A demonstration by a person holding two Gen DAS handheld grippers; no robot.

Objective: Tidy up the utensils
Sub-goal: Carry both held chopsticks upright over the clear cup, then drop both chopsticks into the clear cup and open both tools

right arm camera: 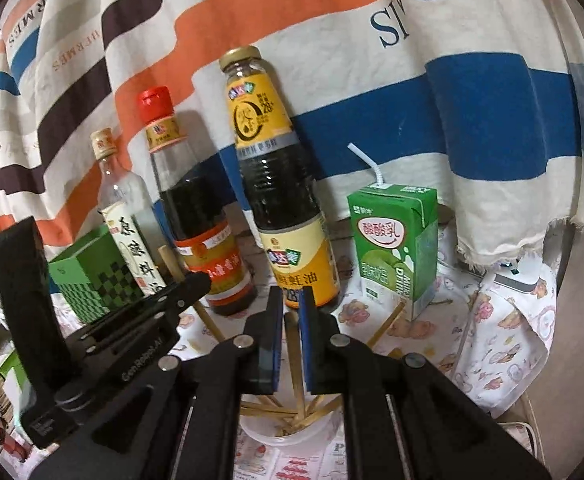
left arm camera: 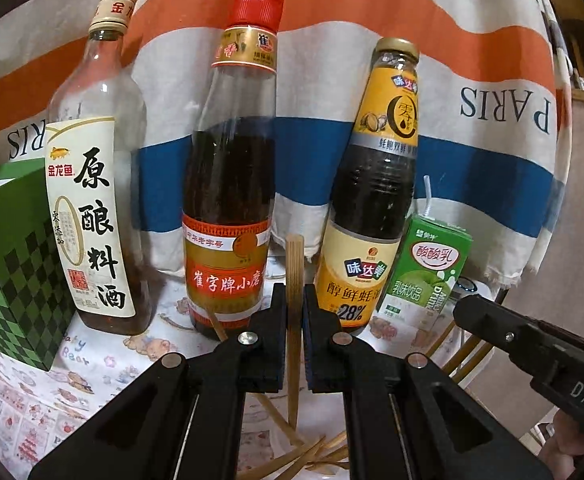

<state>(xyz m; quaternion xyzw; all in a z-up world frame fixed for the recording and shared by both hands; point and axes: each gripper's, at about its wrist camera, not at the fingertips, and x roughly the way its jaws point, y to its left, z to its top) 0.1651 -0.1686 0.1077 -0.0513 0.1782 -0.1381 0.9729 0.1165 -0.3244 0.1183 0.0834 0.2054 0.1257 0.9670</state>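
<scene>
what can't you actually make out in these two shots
- White cup: mostly hidden behind the right gripper in the right wrist view; bottom edge cuts it in the left.
- Chopstick in the left gripper: lower end lost among others.
- White device, right wrist view: partly under the striped cloth.

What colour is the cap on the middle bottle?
Red; the cap shows best in the left wrist view.
</scene>
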